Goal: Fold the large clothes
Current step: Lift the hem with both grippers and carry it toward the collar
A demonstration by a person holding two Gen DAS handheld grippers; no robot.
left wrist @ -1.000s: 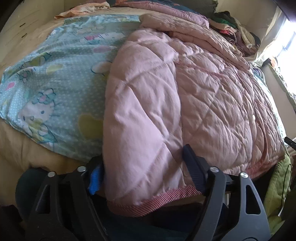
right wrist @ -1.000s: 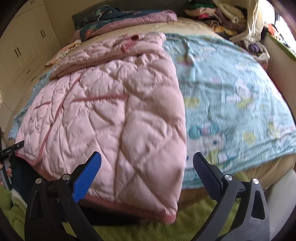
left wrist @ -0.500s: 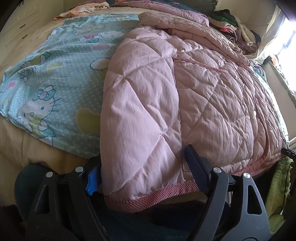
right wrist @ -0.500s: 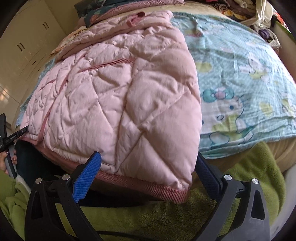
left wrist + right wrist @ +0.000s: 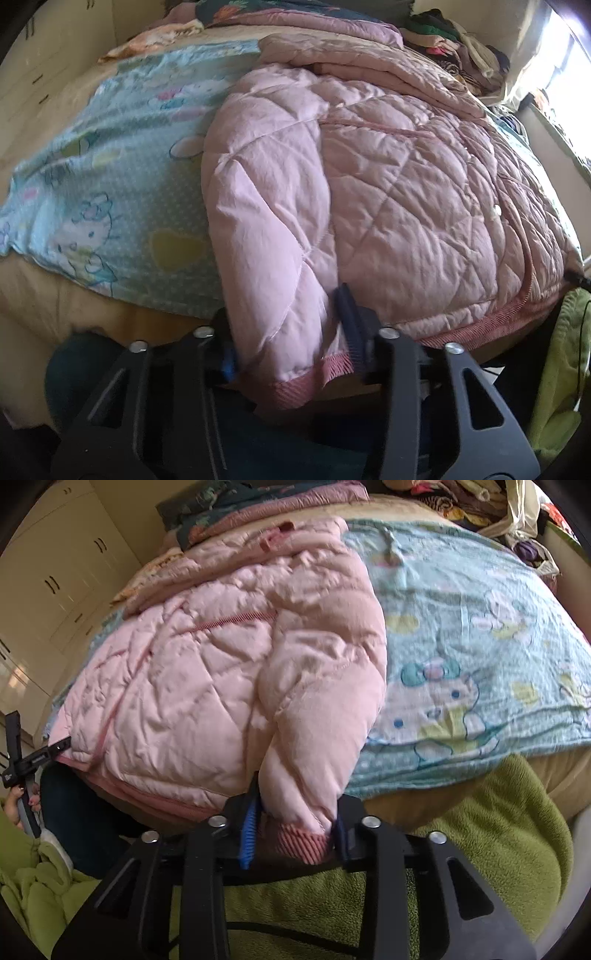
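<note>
A large pink quilted jacket [image 5: 388, 192] lies spread on the bed, its ribbed hem hanging over the near edge; it also shows in the right wrist view [image 5: 229, 672]. My left gripper [image 5: 288, 343] is shut on the jacket's near left hem corner, the padded fabric bunched between its blue fingers. My right gripper [image 5: 295, 830] is shut on the jacket's near right hem corner, with the ribbed hem squeezed between the pads. The left gripper's tip [image 5: 33, 757] shows at the jacket's far corner in the right wrist view.
A light blue cartoon-print sheet [image 5: 110, 192] covers the bed [image 5: 480, 627]. A green fleece blanket [image 5: 461, 849] lies below the bed edge. Folded bedding [image 5: 295, 22] and a clothes pile [image 5: 461, 55] sit at the back. Cream wardrobes [image 5: 55, 590] stand at left.
Both grippers closed on the jacket's hem corners; they were open around the fabric a second ago. The right gripper moved in onto the hem. The fabric now bunches between the fingers.
</note>
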